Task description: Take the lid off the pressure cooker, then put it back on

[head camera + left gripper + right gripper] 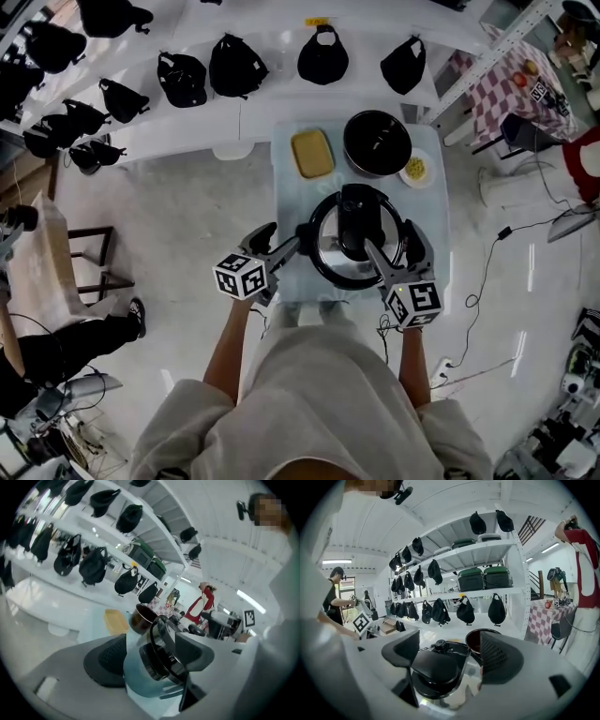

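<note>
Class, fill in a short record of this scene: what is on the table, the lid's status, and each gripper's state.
Surface: small pale-blue table
Main item: round steel pressure cooker, at the table's centre
Lid: black-handled lid, sitting on the cooker
Behind cooker: yellow rectangular tray, dark round pot, small white dish
Left gripper: open, at the cooker's left side
Right gripper: open, facing the lid's handle

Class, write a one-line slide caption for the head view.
Open left tool beside, open right tool over, the lidded pressure cooker on a table.
</note>
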`<state>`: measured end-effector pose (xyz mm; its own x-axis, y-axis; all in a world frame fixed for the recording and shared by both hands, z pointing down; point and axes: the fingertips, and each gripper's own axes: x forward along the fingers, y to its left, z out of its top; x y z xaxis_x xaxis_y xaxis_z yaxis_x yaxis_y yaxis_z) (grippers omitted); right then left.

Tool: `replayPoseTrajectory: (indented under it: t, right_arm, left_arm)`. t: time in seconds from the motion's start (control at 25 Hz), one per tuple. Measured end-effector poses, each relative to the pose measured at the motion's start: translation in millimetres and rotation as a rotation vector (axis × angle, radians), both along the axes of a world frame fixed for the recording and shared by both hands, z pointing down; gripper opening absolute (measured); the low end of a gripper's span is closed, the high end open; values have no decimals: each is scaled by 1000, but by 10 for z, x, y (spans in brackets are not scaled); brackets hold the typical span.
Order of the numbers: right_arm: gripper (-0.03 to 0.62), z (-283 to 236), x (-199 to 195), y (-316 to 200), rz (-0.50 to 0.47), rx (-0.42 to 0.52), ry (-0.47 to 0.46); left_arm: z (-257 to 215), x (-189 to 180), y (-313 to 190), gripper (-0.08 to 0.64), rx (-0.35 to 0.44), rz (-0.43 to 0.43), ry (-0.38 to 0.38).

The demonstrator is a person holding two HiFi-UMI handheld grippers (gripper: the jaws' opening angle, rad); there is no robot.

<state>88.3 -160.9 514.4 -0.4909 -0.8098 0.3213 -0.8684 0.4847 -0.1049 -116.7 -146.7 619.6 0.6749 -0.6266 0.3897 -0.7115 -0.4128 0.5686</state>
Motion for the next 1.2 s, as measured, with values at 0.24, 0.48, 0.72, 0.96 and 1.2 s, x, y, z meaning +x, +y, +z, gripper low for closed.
replayPoseTrajectory:
  t: [0.24, 0.48, 0.72, 0.96, 1.2]
  right_arm:
    - [377, -23, -3, 2, -22, 4, 19]
    - [377, -33, 18, -5, -20, 12, 35]
    - [377, -32, 18, 14, -26, 4, 45]
    - [377, 3, -66, 50, -64, -10, 46]
    - [377, 97, -230, 87, -212, -50, 104]
  left_arm:
    - [390, 48, -46, 307, -201, -86, 327]
    - [610, 82, -18, 300, -319, -152, 554]
    - [654, 198, 27, 258, -340, -137, 579]
    - [602, 300, 15, 128, -352, -91, 644]
    - [571, 333, -4, 86, -351, -80, 666]
